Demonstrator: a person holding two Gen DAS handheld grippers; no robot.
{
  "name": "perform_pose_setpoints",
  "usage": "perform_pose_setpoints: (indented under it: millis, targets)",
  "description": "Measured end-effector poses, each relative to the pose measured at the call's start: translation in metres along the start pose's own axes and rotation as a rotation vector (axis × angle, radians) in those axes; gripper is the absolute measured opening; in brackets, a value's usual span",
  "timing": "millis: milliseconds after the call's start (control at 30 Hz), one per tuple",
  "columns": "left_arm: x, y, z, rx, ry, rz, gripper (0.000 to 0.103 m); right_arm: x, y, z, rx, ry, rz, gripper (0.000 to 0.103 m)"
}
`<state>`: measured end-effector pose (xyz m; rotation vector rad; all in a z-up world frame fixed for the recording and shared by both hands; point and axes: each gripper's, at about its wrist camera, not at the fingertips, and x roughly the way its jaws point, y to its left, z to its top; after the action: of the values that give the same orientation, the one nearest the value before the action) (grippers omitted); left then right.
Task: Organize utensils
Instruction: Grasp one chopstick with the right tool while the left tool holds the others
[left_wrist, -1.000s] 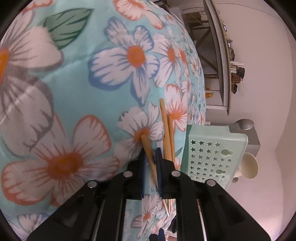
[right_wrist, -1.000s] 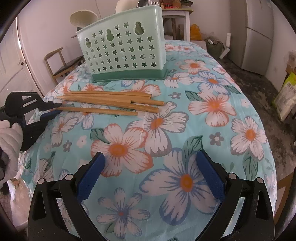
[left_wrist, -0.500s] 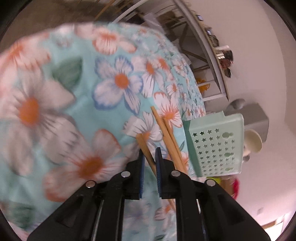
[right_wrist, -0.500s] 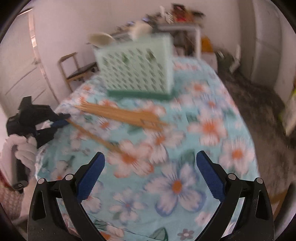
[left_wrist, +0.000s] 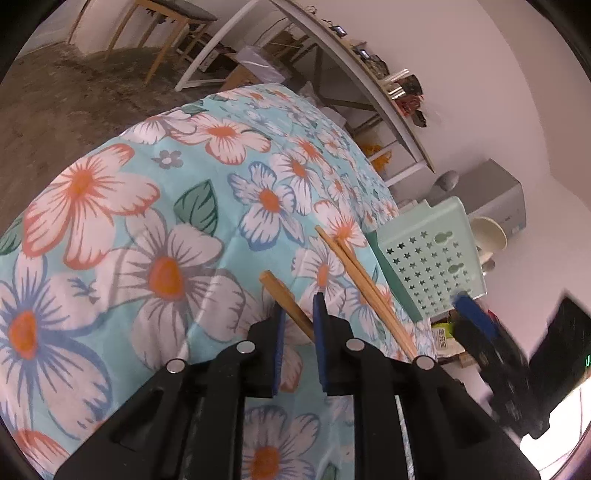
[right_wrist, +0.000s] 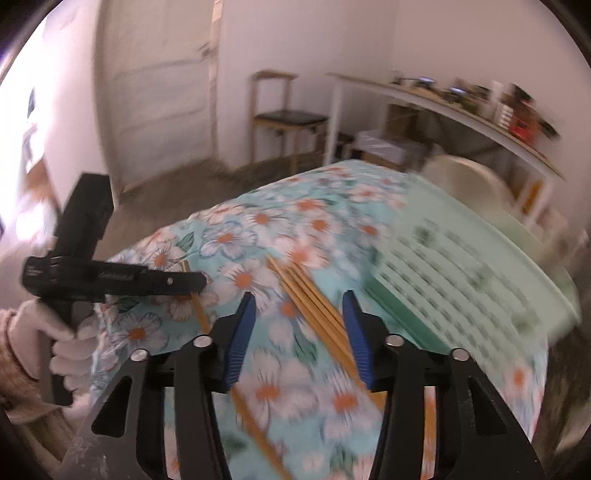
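Observation:
My left gripper (left_wrist: 298, 325) is shut on one end of a wooden chopstick (left_wrist: 282, 295), and its jaws are easing open. In the right wrist view, the left gripper (right_wrist: 201, 282) holds that chopstick (right_wrist: 201, 314) low over the floral cloth. My right gripper (right_wrist: 299, 332) hangs over a bundle of chopsticks (right_wrist: 310, 306) and its jaws are closing. The bundle lies between the pads, nearer the right one, and no pad visibly presses on it. One of its pads (left_wrist: 474, 314) shows blurred in the left wrist view. A mint-green perforated basket (right_wrist: 461, 266) (left_wrist: 432, 258) stands just beyond the chopsticks (left_wrist: 354, 273).
A floral tablecloth (left_wrist: 147, 229) covers the table and drops off at its edges. A gloved hand (right_wrist: 62, 343) holds the left gripper. A wooden chair (right_wrist: 284, 118) and a long cluttered shelf (right_wrist: 443, 107) stand behind. A cream bowl (left_wrist: 487, 232) sits behind the basket.
My right gripper has swung across and rolled, coming over the chopstick bundle with its jaws much narrower. My left gripper has rolled and risen a little with its chopstick.

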<state>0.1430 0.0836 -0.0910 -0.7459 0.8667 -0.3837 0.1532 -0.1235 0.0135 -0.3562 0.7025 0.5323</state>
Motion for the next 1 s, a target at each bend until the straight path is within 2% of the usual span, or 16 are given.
perform_pose_setpoints:
  millis: [100,300,533,633,800,1000]
  targets:
    - [0.000,0.002,-0.001,0.022,0.001,-0.015,0.015,0.030,0.008,0.013,-0.071,0.049,0.037,0.028]
    - [-0.001,0.007,-0.002,0.051,0.001,-0.035,0.015,0.086,0.020,0.027,-0.200,0.147,0.066,0.017]
    - [-0.001,0.008,-0.002,0.048,0.003,-0.045,0.015,0.120,0.020,0.029,-0.250,0.230,0.081,0.015]
    - [-0.001,0.009,-0.002,0.046,0.004,-0.045,0.015,0.129,0.021,0.030,-0.253,0.242,0.094,0.009]
    - [0.000,0.007,-0.002,0.039,0.003,-0.034,0.016,0.124,0.022,0.036,-0.256,0.214,0.091,0.006]
    - [-0.001,0.003,-0.005,0.032,-0.019,-0.008,0.016,0.066,-0.006,0.057,-0.137,0.064,0.053,0.005]
